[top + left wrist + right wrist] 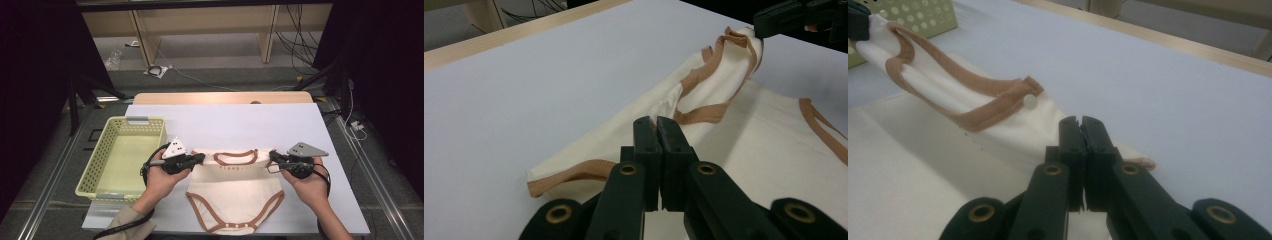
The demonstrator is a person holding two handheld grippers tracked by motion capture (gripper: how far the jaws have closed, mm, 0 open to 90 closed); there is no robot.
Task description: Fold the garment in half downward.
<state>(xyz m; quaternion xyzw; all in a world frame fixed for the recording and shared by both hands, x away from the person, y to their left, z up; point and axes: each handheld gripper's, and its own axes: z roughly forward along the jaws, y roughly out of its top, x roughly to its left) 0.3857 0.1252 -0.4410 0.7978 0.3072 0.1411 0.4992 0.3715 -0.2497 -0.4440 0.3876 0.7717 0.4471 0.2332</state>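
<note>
The cream baby bodysuit [234, 192] with brown trim lies flat on the white table [280, 125], shoulders stretched between both claws. The left gripper [201, 158] pinches one shoulder, the right gripper [272, 157] the other, both clamped tight on fabric. A yellow basket [95, 170] sits just left.

The baby bodysuit [234, 195] is soft matt cream cloth with brown ribbed trim. At left, the basket [95, 170] is perforated pale-yellow plastic. The surface [240, 125] looks smooth matt white, wood-edged.
</note>
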